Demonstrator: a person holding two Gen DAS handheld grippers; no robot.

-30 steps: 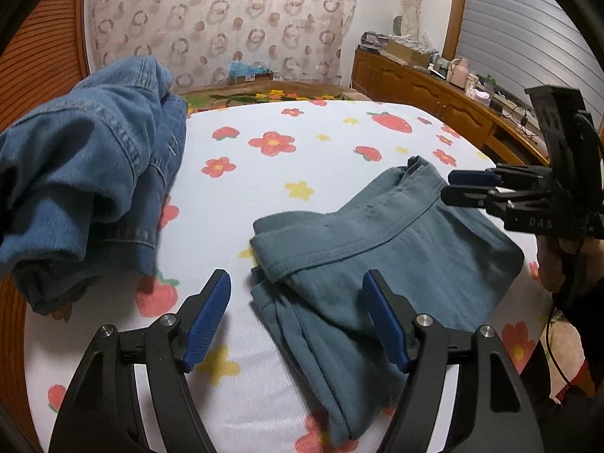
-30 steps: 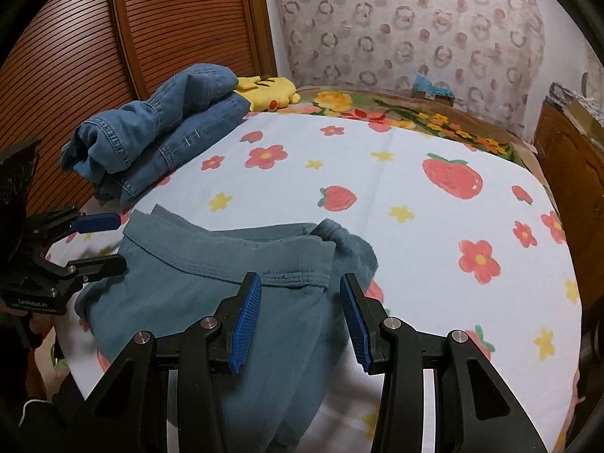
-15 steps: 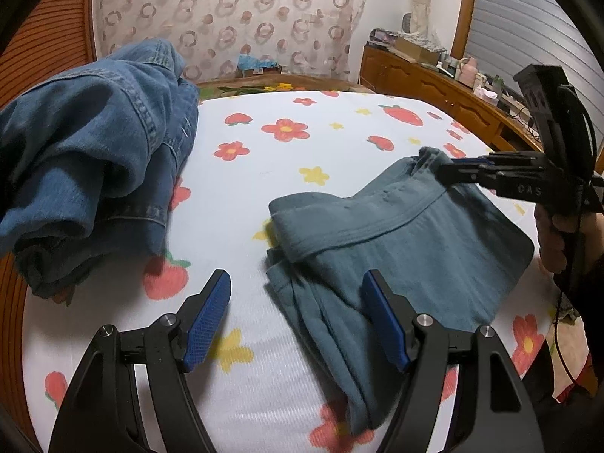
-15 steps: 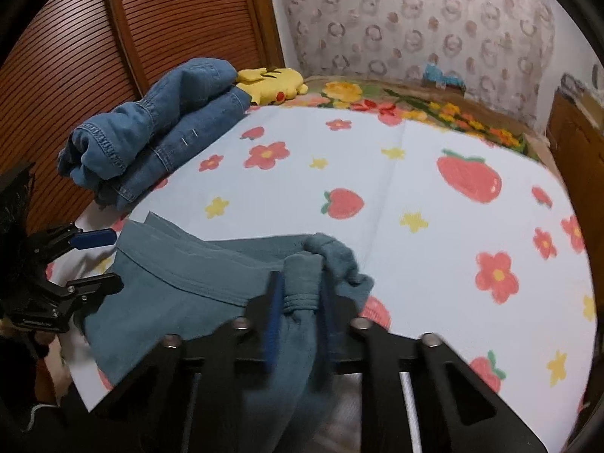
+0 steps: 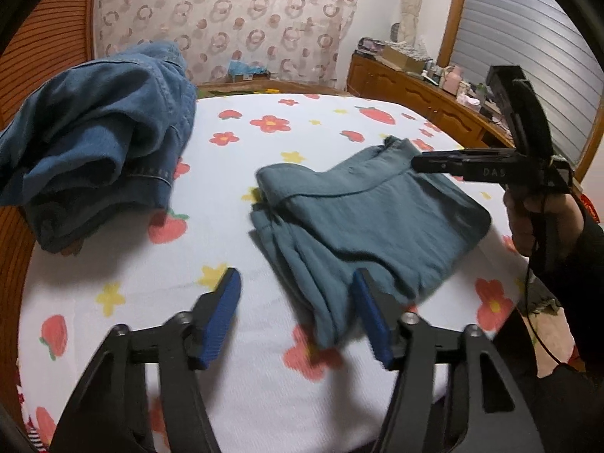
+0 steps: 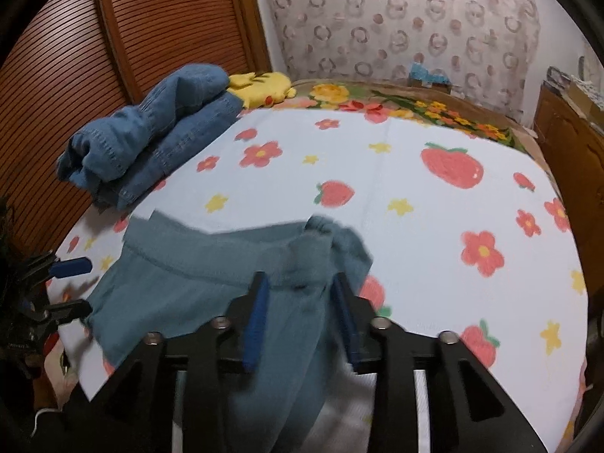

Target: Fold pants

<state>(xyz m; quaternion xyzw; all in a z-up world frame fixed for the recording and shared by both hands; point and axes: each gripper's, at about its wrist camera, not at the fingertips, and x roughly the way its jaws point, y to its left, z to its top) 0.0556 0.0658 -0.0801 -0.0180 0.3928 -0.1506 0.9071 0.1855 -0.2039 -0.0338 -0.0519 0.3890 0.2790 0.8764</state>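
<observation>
- Bed (image 5: 264,377) with a strawberry and flower sheet holds everything; the teal pants (image 5: 362,219), already folded to a compact stack, lie near the front edge.
- Change over the last second: right gripper (image 6: 302,302) went from spread above the waistband corner to clamped on it, and the fabric now bunches up between its blue pads (image 6: 256,317). Clenched on the pants.
- In the left view the right gripper (image 5: 419,161) has moved in over the far corner of the pants. My read: a lift or pull for the next fold, or a move of the stack, is starting.
- Left gripper (image 5: 298,313) released, jaws wide apart and low at the near end of the pants. One pad is beside the cloth, nothing held. It edged closer than a second ago.
- Jeans (image 5: 94,162) piled at the left edge of the bed, well apart from the pants, not in the way.
- Yellow plush toy (image 6: 264,87) behind the jeans, far off.
- Risk: one corner held only, so the layers may slide apart.
</observation>
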